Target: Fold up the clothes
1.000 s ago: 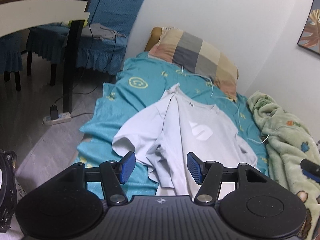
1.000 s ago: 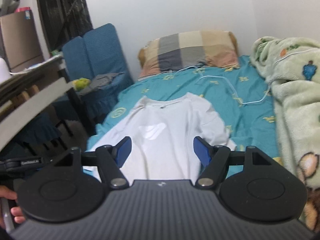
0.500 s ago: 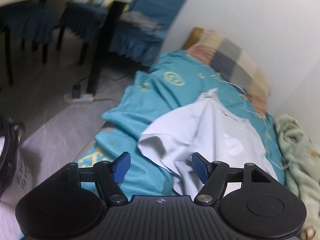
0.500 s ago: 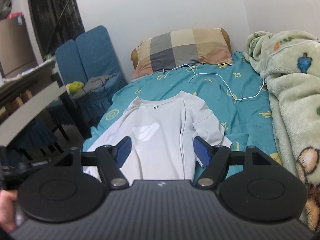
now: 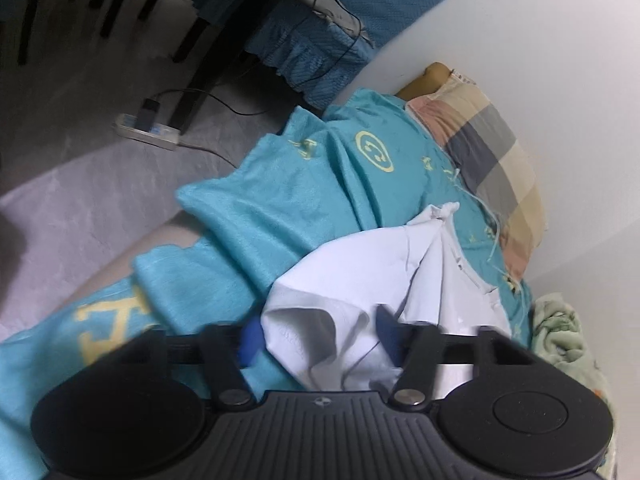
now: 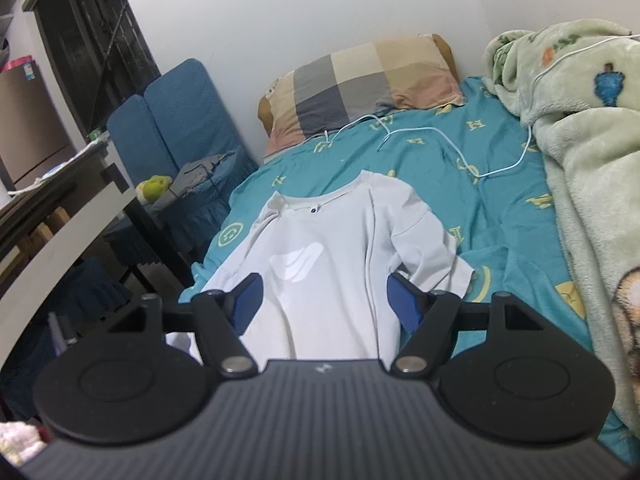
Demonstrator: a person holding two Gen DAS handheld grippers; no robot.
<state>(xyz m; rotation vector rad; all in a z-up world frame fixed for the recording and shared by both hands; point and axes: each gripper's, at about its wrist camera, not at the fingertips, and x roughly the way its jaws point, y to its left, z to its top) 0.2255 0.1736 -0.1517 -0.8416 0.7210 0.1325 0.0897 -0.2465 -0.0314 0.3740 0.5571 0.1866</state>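
A white T-shirt (image 6: pixel 340 248) lies front side up on the turquoise bed sheet (image 6: pixel 500 208), its collar toward the far checked pillow (image 6: pixel 360 80) and its hem toward the near edge of the bed. It is spread nearly flat, probably so that the sides can be folded in one after the other.

The left gripper (image 5: pixel 320 336) is low at the left side of the shirt. The left sleeve (image 5: pixel 320 320) stands up in a loose bunch between its blue pads (image 5: pixel 386 330). The jaws have just been closing on this sleeve, but in the blurred left wrist view the pads seem still apart and not yet pressing the cloth, so the sleeve is between them and not firmly held. This place is chosen, it seems, because the sleeve is the first part to bring over the body.

The right gripper (image 6: pixel 326 300) hovers above the near part of the shirt with its jaws spread wide and nothing in them. It appears to wait for its own side.

A white cable (image 6: pixel 460 148) lies on the sheet beyond the collar, apart from the shirt. A green blanket (image 6: pixel 580 160) is heaped on the right.
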